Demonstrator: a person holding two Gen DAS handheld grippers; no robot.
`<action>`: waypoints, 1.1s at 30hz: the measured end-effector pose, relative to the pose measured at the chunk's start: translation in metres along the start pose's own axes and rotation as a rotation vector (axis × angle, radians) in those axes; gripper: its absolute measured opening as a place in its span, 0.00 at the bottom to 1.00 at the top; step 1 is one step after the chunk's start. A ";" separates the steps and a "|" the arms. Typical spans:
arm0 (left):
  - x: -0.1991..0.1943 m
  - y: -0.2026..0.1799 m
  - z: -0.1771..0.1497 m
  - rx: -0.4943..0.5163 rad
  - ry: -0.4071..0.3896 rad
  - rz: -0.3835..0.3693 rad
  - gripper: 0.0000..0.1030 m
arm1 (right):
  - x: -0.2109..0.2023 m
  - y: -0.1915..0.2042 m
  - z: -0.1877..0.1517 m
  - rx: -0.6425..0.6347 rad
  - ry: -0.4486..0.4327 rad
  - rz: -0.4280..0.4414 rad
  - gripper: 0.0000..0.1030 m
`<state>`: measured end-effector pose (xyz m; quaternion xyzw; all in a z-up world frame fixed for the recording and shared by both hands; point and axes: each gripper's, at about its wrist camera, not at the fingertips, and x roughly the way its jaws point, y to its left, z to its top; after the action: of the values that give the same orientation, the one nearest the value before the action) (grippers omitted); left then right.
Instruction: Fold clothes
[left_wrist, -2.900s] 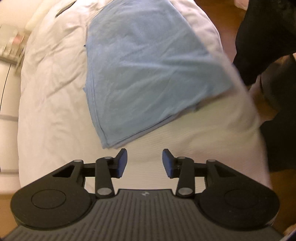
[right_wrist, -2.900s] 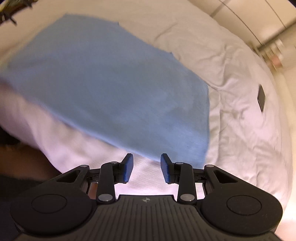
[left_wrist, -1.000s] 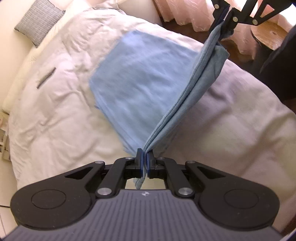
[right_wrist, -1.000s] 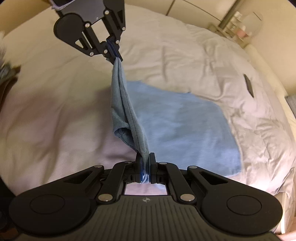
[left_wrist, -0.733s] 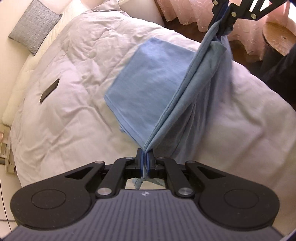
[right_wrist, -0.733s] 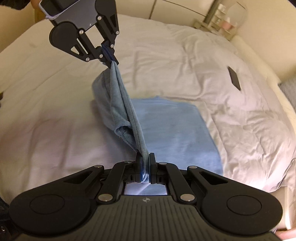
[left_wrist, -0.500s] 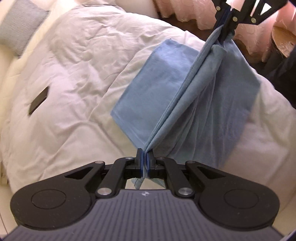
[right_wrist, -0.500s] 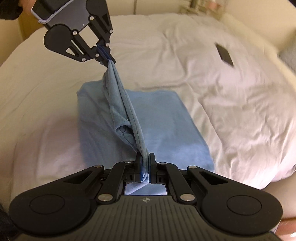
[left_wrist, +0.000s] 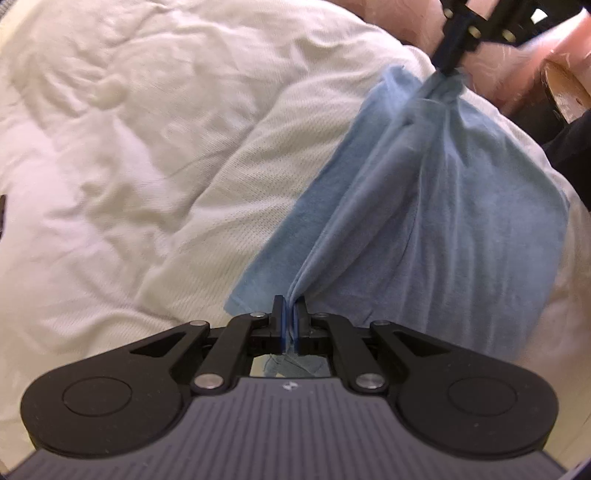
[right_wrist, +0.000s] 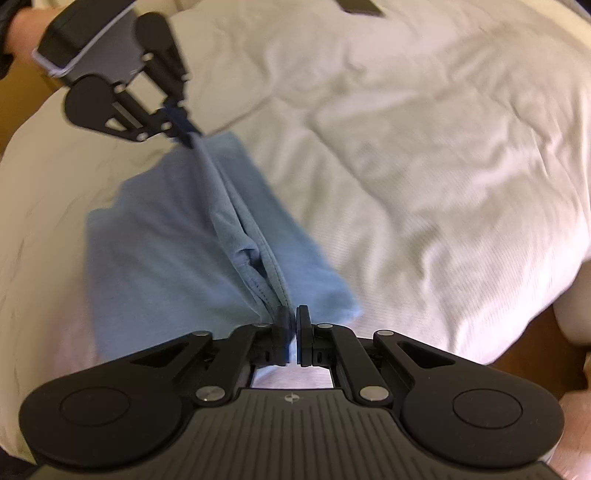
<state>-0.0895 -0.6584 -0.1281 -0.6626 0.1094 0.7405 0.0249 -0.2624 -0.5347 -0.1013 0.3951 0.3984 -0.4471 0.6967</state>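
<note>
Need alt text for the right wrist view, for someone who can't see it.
The right gripper in the foreground and the left gripper at upper left each pinch one end of a blue garment, its edge taut between them and the rest draped down onto a rumpled white duvet.

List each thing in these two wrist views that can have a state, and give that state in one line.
Left gripper: shut on the blue garment.
Right gripper: shut on the blue garment.
Blue garment: folded over, top edge stretched between both grippers, the rest draped on the bed.
White duvet: spread on the bed, wrinkled.
</note>
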 end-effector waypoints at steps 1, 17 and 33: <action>0.004 0.002 0.000 -0.002 0.003 -0.007 0.02 | 0.002 -0.006 -0.001 0.016 0.002 -0.003 0.03; 0.026 0.008 -0.009 0.021 -0.012 -0.053 0.03 | 0.013 -0.015 -0.026 0.146 -0.036 0.080 0.33; 0.001 0.007 -0.014 0.020 -0.059 0.003 0.02 | -0.006 -0.019 -0.026 0.307 -0.107 0.061 0.01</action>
<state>-0.0770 -0.6682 -0.1292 -0.6398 0.1171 0.7588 0.0336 -0.2876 -0.5144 -0.1093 0.4846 0.2755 -0.5017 0.6614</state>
